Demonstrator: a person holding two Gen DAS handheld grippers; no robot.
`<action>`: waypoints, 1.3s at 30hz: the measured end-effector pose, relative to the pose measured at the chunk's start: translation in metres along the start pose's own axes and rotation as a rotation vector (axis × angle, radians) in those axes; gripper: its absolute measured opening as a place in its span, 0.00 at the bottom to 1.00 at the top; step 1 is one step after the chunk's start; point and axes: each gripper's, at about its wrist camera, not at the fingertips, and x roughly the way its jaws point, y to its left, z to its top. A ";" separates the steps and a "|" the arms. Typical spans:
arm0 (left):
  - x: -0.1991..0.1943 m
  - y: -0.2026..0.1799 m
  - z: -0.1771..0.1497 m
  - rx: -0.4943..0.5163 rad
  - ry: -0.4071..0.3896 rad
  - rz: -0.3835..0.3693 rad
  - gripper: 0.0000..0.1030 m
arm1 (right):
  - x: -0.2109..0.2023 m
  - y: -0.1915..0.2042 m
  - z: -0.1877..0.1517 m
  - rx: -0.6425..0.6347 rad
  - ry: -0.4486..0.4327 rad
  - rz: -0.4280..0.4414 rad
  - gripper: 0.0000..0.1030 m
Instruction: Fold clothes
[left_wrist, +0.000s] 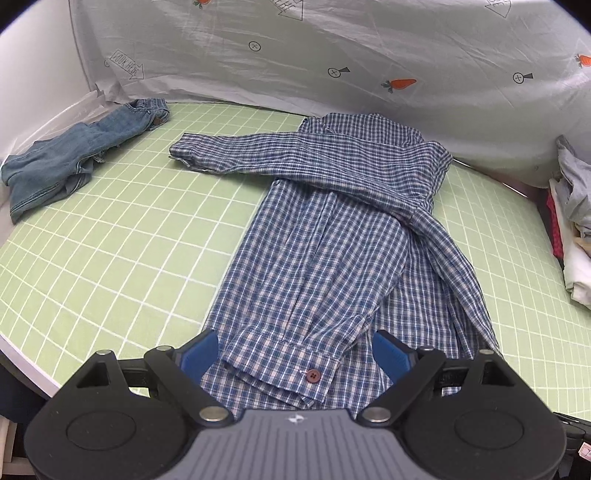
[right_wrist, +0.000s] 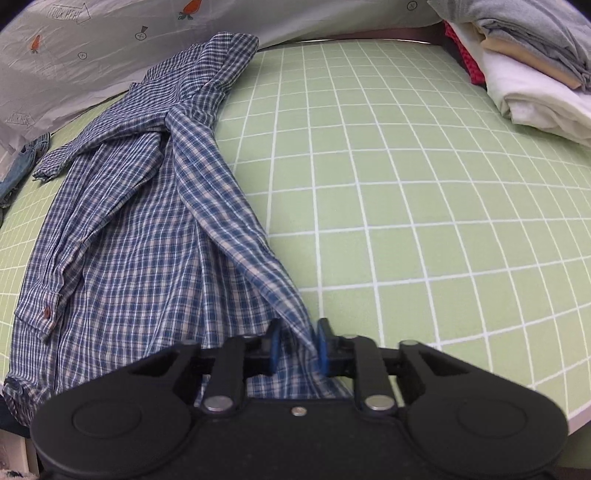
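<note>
The checked shirt (left_wrist: 325, 221) lies on the green gridded table (right_wrist: 406, 184) with its long axis running straight away from both tongs, the hem end nearest them and the collar end far off by the printed sheet (left_wrist: 332, 55). One sleeve is laid down the body so that its buttoned cuff (left_wrist: 295, 373) sits right in front of the left tongs (left_wrist: 295, 356); the other sleeve stretches off to the left near the collar. The left tongs are spread wide with nothing between the blue pads, which straddle the cuff without pinching it. The right tongs (right_wrist: 297, 347) are nearly closed on a ridge of the shirt's right edge, which rises taut from the table into the pads, so the right hand is the one with hold of the cloth. A pair of jeans (left_wrist: 74, 158) lies crumpled far to the left. A stack of folded clothes (right_wrist: 524, 62) sits far to the right. No containers are in view.
</note>
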 end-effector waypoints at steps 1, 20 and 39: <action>-0.001 0.003 0.000 0.004 -0.004 0.000 0.88 | -0.002 0.000 -0.003 0.007 -0.006 0.004 0.03; -0.030 0.143 -0.011 0.069 0.004 -0.047 0.88 | -0.032 0.166 -0.046 0.028 -0.119 0.187 0.03; -0.008 0.170 -0.006 0.102 0.062 -0.108 0.89 | -0.020 0.152 -0.057 0.190 -0.132 -0.018 0.45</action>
